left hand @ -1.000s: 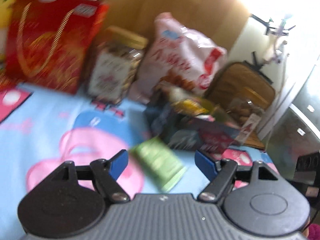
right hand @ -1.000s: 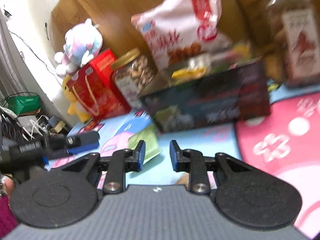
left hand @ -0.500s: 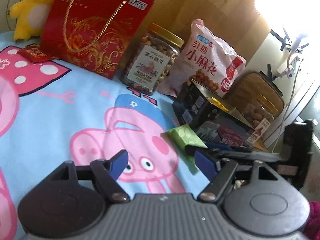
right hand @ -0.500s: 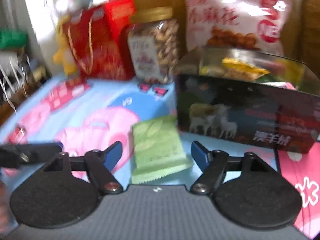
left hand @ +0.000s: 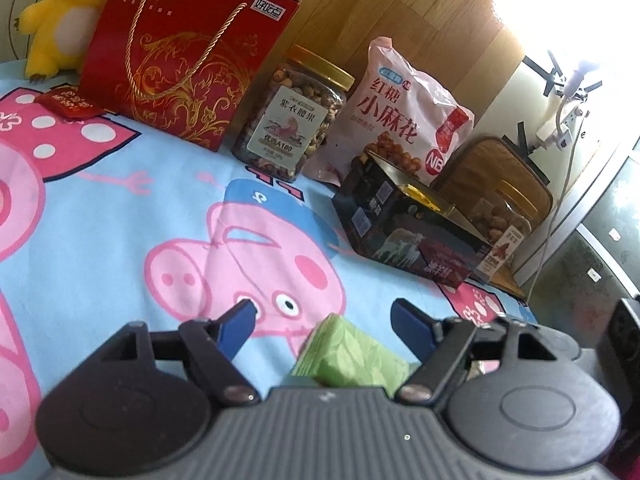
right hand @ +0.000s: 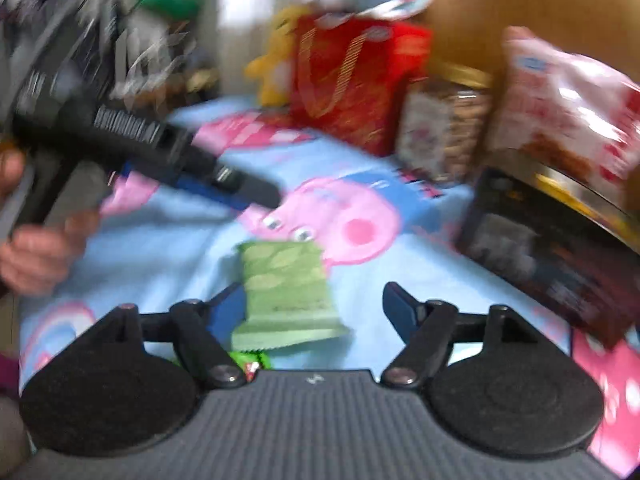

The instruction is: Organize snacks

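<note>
A green snack packet point(left hand: 348, 356) lies on the cartoon pig sheet point(left hand: 120, 208), close in front of my open left gripper point(left hand: 324, 316), between its blue fingertips. In the blurred right wrist view the same packet point(right hand: 286, 288) lies between the fingertips of my open right gripper point(right hand: 314, 300), nearer the left finger. The dark open snack box point(left hand: 404, 236) stands to the right, with packets inside. The left gripper point(right hand: 192, 168) shows in the right wrist view, held by a hand at the left.
Along the wooden back wall stand a red gift bag point(left hand: 180, 56), a nut jar point(left hand: 292, 116), a pink snack bag point(left hand: 400, 116) and a second jar point(left hand: 500, 224). A yellow plush toy point(left hand: 56, 28) sits at the far left. A small red packet point(left hand: 68, 102) lies near it.
My left gripper has drawn back, so the green packet now sits close between its fingers. My right gripper has swung left and stays open around the packet.
</note>
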Demonstrator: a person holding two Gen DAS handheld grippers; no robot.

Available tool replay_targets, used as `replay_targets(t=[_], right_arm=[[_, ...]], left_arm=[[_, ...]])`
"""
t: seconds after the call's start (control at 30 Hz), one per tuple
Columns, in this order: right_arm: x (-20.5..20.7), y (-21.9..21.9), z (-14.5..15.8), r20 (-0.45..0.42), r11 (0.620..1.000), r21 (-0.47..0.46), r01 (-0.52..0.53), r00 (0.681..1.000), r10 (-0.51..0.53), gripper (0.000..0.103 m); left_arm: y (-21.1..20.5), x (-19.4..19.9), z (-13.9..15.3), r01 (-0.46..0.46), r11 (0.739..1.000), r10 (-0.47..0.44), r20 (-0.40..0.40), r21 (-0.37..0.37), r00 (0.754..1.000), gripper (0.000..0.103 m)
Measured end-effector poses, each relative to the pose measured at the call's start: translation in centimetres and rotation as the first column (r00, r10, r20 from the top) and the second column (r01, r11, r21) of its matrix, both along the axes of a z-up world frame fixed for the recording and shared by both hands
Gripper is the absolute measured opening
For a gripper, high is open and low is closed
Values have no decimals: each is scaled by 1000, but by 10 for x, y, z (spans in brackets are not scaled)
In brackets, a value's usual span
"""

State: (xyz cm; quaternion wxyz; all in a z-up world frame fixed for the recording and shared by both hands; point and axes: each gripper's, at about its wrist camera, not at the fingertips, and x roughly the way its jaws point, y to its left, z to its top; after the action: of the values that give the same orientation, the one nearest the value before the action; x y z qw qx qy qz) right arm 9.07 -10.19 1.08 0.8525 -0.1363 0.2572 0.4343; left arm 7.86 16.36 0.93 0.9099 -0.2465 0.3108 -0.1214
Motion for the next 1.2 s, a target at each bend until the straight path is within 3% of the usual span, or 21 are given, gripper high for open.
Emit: replay_targets(t=[0.1, 0.2, 0.43, 0.7, 0.8, 0.93, 1.07, 1.2], right_arm=[[4, -27, 1, -76, 983, 154, 104, 993, -93, 78], [-1, -37, -5, -138, 969, 205, 140, 984, -113, 76], [-7, -32, -21, -198, 977, 174, 121, 976, -85, 62], [-6, -19, -22, -214, 985, 152, 80, 976, -46, 62], [-9, -9, -23, -178, 991, 115, 73, 983, -52, 60], [-11, -3, -25, -143, 992, 101, 73, 988, -58, 45], [-5, -10, -26, -172, 985, 134, 107, 982, -83, 30], [-5, -11, -26, -186, 982, 147, 116, 979, -88, 29]], left_arm=[[0, 1, -3, -4, 1000, 4, -8, 7, 1000, 77], [1, 2, -6, -14, 1000, 14, -21, 2, 1000, 77], [-3, 3, -8, 9, 1000, -9, -18, -22, 1000, 77], [-14, 6, -18, 57, 998, -57, -22, -14, 998, 72], [-20, 3, -19, 71, 997, -71, 4, 17, 997, 72], [-22, 1, -20, 91, 996, -92, 16, 23, 996, 72], [-23, 1, -21, 97, 995, -97, 21, 17, 995, 72], [-21, 1, -21, 96, 995, -96, 23, 4, 995, 74]])
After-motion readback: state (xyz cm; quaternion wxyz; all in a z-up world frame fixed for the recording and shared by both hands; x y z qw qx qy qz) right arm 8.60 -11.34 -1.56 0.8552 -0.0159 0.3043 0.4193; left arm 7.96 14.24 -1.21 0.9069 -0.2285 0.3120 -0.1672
